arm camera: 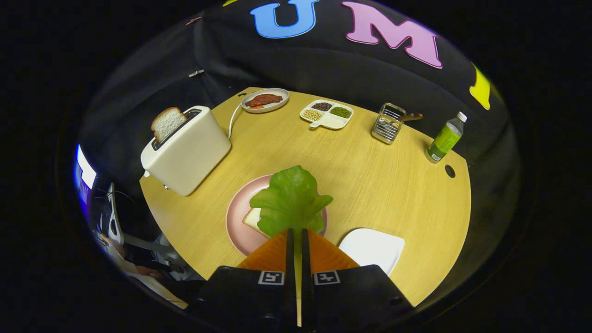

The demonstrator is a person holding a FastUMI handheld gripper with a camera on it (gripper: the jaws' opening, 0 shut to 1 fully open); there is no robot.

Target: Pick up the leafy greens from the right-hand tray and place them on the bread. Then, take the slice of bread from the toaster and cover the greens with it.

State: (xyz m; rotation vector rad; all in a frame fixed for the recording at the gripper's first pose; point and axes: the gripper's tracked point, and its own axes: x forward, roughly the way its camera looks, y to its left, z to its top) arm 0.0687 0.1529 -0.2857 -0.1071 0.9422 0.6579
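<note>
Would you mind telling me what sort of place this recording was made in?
Probably a staged kitchen table in a recording booth: a toaster holding a bread slice, a pink plate, and a cloth wall behind. The gripper has its fingers shut on a lettuce leaf.

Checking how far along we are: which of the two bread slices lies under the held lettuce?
The slice on the pink plate; the other stands in the toaster.

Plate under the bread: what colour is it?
Pink, seen in the gripper view: the plate lies beneath the bread.
</note>
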